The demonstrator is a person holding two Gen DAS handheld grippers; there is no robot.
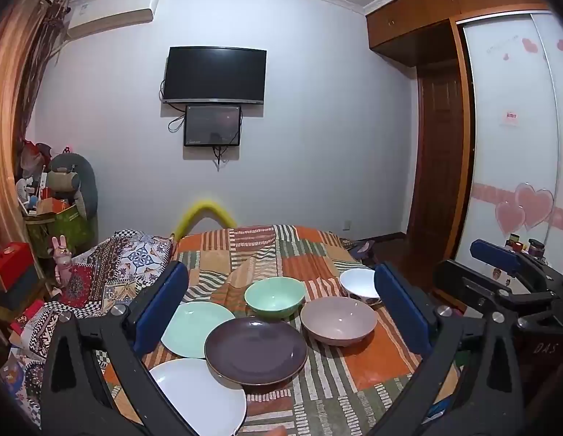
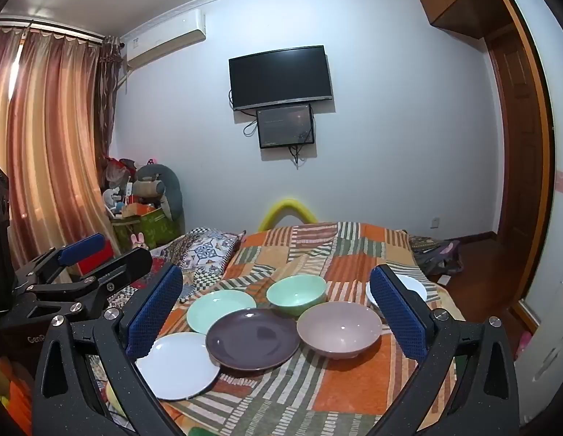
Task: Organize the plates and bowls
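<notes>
- The left gripper (image 1: 281, 305) has its jaws wide apart and holds nothing. It hangs above the dishes, probably getting ready to pick one.
- The right gripper (image 2: 277, 309) is the same: jaws apart, nothing in them.
- The blue pads (image 2: 154, 312) look bumpy and soft, likely so that smooth dishes don't slip.
- On the bed (image 1: 354, 374) lie three flat round plates: purple plate (image 1: 256, 348), green plate (image 1: 194, 327), white plate (image 1: 201, 396). The purple one overlaps both others.
- Three deep bowls sit behind: green bowl (image 1: 274, 295), pink bowl (image 1: 338, 319), white bowl (image 1: 357, 283).
- All look shiny and hard. The blanket is soft and stripy.
</notes>
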